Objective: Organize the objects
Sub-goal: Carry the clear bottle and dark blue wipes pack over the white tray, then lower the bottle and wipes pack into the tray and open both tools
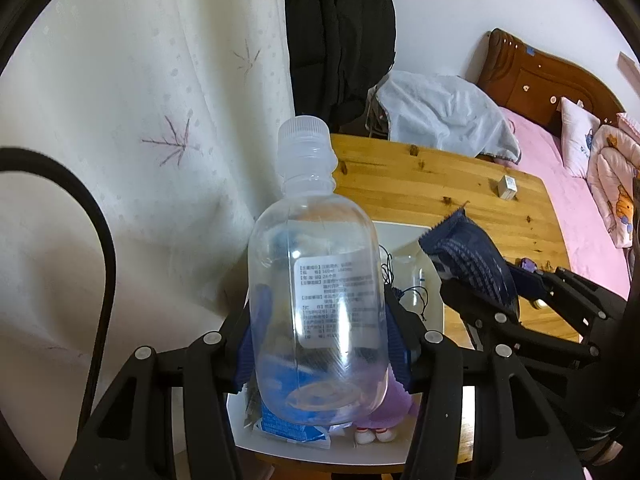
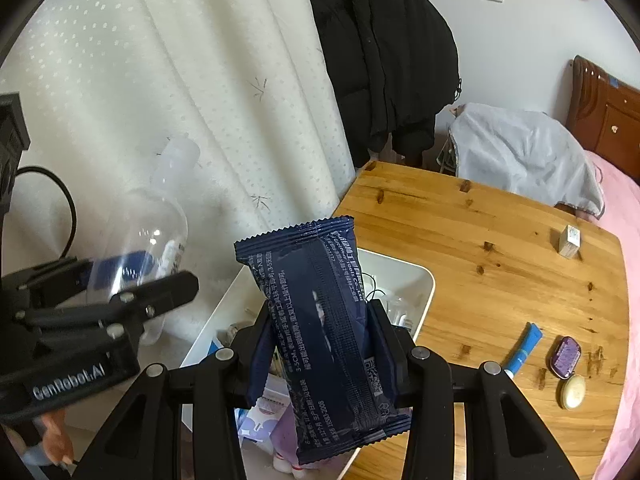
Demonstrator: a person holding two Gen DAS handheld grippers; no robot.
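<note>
Evidently both loads are mid-carry above the white bin (image 2: 424, 280) at the tabletop's (image 2: 500, 280) near corner. The left claw (image 1: 318, 344) is clenched on a clear bottle (image 1: 316, 300), held upright; the right claw (image 2: 320, 344) clamps a dark blue packet (image 2: 320, 320). Next, I judge, each must be lowered into the bin without fouling the other. Only the right view shows the blue tube (image 2: 522, 350), purple case (image 2: 566, 354) and small box (image 2: 570, 240) lying loose.
</note>
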